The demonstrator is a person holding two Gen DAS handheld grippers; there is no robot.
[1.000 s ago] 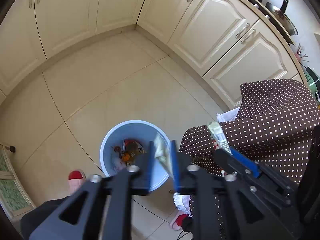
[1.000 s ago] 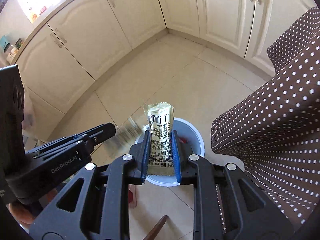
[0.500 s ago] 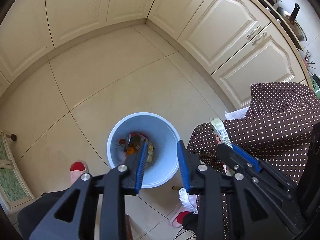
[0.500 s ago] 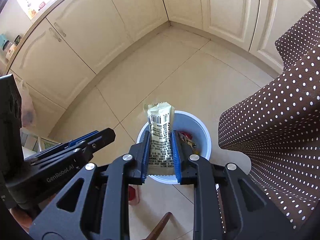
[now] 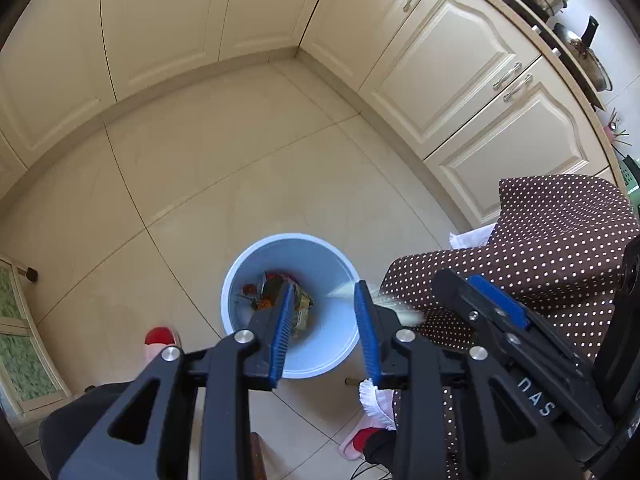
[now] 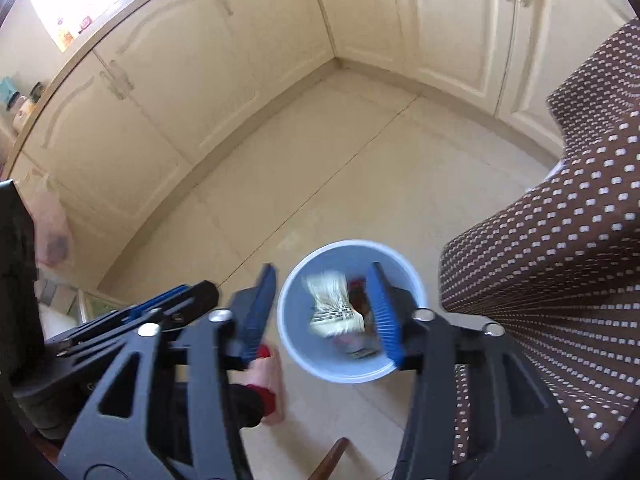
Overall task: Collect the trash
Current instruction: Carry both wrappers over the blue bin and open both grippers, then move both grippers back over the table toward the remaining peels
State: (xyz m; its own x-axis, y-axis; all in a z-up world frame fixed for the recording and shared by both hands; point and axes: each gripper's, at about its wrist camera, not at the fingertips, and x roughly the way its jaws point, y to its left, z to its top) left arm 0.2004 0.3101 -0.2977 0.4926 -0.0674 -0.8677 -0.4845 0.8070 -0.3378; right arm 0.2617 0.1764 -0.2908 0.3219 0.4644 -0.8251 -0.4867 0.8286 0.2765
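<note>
I hold both tongs over the blue bin (image 6: 352,372) on the floor so whatever I let go lands inside. My right tongs (image 6: 324,312) have just been opening, and the pale wrapper (image 6: 332,308), blurred, looks to be dropping free between them into the bin. My left tongs (image 5: 322,330) stand parted and empty above the litter (image 5: 280,300) already inside.

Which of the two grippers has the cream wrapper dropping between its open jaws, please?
The right gripper: its jaws have just been opening, and the blurred cream wrapper falls toward the blue bin. The left gripper stands empty.
</note>
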